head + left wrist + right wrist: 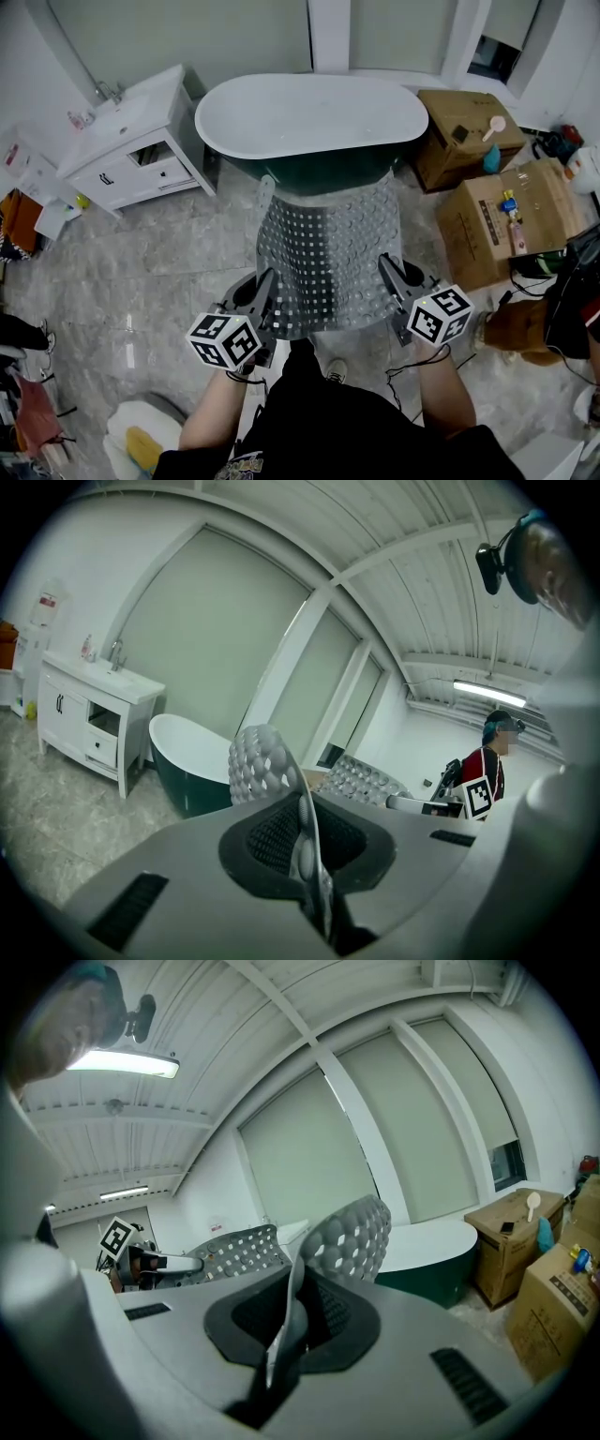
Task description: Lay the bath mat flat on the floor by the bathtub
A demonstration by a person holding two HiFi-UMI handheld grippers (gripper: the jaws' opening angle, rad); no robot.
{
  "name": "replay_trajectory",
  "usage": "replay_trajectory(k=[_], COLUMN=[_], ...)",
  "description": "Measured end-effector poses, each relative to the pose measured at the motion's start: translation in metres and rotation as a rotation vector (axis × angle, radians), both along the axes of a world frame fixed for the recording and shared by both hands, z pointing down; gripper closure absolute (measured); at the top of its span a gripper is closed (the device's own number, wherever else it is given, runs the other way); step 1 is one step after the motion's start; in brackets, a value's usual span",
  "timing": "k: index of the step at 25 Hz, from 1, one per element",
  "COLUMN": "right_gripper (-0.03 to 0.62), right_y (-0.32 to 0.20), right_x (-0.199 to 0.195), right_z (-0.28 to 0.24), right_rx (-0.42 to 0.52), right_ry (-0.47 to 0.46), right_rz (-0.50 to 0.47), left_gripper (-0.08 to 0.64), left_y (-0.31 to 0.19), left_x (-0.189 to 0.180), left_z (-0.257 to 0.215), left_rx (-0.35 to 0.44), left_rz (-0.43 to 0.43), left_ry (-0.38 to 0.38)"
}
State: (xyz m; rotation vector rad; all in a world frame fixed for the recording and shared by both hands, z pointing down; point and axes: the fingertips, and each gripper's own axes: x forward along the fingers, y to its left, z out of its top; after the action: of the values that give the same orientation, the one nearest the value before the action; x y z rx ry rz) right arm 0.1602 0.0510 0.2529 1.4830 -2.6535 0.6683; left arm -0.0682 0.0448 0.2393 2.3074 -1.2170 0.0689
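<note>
Before the bathtub (309, 117), the bath mat (323, 253) hangs between left claw (266, 286) and right claw (390, 270), each clenched on a corner.

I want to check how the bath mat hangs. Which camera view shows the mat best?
The head view: nearly the whole bath mat shows, held in front of the bathtub by the left gripper and right gripper. Each gripper view shows only a pinched edge and a curled corner.

The head view looks steeply down from high, facing the bathtub (311, 117). Both gripper views sit low, tilted upward, and share that bathtub.
</note>
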Motion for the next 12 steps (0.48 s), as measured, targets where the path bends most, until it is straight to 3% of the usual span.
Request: replay_trajectory(k=[12], right_gripper=[0.561], right_y=[-0.091], right_x=[-0.015], right_z=[0.003], right_rx=[-0.005], right_ry=[-0.001], right_rz=[0.03], left_gripper=[0.531], left_y=[-0.095], left_x=[-0.023], left_z=[0.002], left_rx=[0.003], left_rz=[0.004], left_ry=[-0.002])
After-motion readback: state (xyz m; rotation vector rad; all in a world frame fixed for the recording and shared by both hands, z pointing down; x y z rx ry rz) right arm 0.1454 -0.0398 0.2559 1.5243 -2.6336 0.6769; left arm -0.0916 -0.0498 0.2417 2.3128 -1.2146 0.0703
